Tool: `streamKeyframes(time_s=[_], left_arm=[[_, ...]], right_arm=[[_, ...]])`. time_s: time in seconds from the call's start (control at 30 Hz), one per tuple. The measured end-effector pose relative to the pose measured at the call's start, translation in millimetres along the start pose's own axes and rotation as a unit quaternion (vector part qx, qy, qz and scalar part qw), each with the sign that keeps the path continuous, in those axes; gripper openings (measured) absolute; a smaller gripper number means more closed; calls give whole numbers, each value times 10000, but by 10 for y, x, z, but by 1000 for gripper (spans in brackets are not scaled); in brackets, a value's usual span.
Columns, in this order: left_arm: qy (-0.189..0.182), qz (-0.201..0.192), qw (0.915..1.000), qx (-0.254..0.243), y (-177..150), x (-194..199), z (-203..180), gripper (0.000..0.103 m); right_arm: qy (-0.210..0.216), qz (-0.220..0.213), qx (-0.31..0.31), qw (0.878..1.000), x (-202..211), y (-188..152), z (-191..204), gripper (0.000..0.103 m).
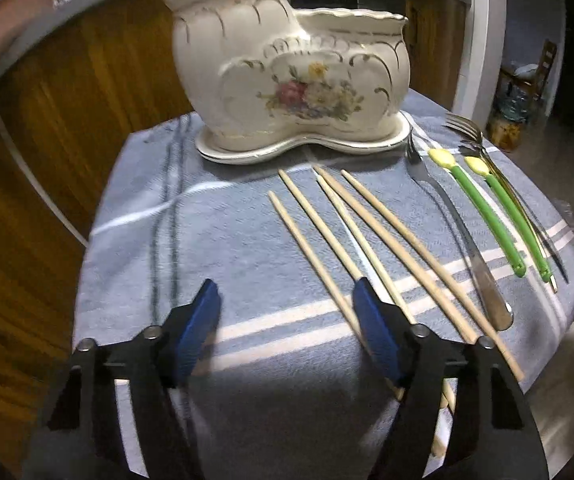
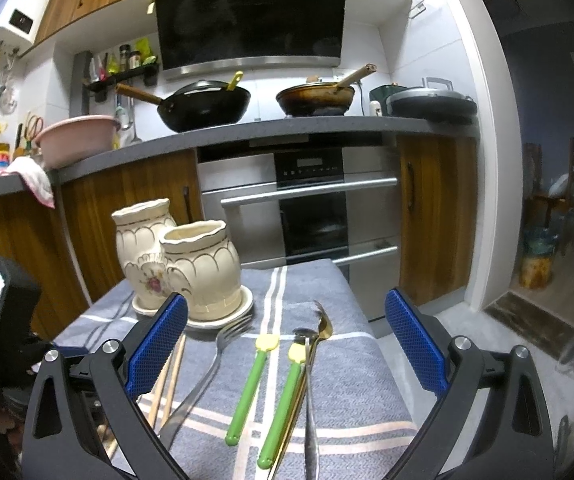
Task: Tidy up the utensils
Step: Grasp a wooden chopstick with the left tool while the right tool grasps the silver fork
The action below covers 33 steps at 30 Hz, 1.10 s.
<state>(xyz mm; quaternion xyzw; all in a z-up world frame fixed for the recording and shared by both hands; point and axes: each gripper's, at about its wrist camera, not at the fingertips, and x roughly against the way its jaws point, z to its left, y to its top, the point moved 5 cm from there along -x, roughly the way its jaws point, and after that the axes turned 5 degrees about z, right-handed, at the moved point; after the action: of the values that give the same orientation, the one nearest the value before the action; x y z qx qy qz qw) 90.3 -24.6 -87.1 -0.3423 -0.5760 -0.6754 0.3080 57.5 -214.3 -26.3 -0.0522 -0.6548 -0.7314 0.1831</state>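
Observation:
Several wooden chopsticks [image 1: 351, 232] lie side by side on a blue-grey striped towel [image 1: 227, 240], in front of a cream ceramic holder [image 1: 287, 80] with two openings and a flower print. My left gripper [image 1: 287, 298] hovers low over the near ends, jaws apart; the leftmost chopstick runs between them close to the right finger [image 1: 371, 312], and neither pad presses on it. To the right lie a steel fork [image 1: 451, 220], two green-handled utensils [image 1: 483, 212] and more cutlery [image 1: 527, 216]. My right gripper [image 2: 287, 312] stands open and empty above the green-handled utensils [image 2: 267, 392]; holder [image 2: 199, 268] sits beyond.
The towel covers a small table whose edges drop off left and right [image 1: 99, 264]. Wooden cabinets [image 1: 67, 100] and an oven [image 2: 311, 208] stand behind it. The counter [image 2: 247, 136] holds two woks and a pink basin [image 2: 79, 136]. The left gripper's body [image 2: 7, 320] shows at the left.

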Motion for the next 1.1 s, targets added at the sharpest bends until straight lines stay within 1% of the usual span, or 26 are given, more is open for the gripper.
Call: streamKeyframes(time_s=[0.03,0.07,0.1,0.13,0.17,0.2,0.23,0.3,0.4,0.53,0.63,0.77,0.83,0.97,1.1], left_arm=[[-25,36,10000,-2,24,-16,13,59],[-65,53,10000,-12,37,-30,21,51],[-184,106,9998,-23,54,-44,38,43],[-234,132,9996,-50,58,-50,51,40],[-255,151,9995,-96,70,-51,62,31],[-264,170,9993,-181,77,-57,64,20],[-276,194,9991,-255,81,-63,71,17],[-298,227,9988,-319,100,-68,113,15],[-310,226,9986,-354,99,-70,177,14],[-372,197,9984,-377,89,-67,227,14],[-454,167,9980,-398,83,-70,240,13],[-587,139,9977,-323,93,-88,284,13],[-604,98,9977,-301,96,-96,314,13],[-647,43,9973,-349,123,-116,330,13],[-710,-1,9969,-328,153,-139,355,13]], right_arm=[[23,52,13,10000,-9,-7,1,98],[61,126,31,9999,-27,-17,6,98],[87,205,44,9997,-46,-29,6,98],[101,277,59,9995,-64,-49,5,98],[116,377,74,9992,-90,-66,13,98],[120,445,92,9989,-108,-83,27,98],[135,536,112,9984,-138,-97,41,98],[209,741,119,9970,-208,-128,83,98],[262,1119,217,9931,-385,-173,193,98],[348,1672,358,9847,-672,-252,367,95],[360,2069,447,9767,-888,-313,491,80],[354,2408,511,9686,-1106,-365,598,60],[346,2508,555,9658,-1172,-376,624,55],[309,2683,605,9609,-1289,-415,665,42],[311,2838,629,9563,-1367,-435,679,32]])
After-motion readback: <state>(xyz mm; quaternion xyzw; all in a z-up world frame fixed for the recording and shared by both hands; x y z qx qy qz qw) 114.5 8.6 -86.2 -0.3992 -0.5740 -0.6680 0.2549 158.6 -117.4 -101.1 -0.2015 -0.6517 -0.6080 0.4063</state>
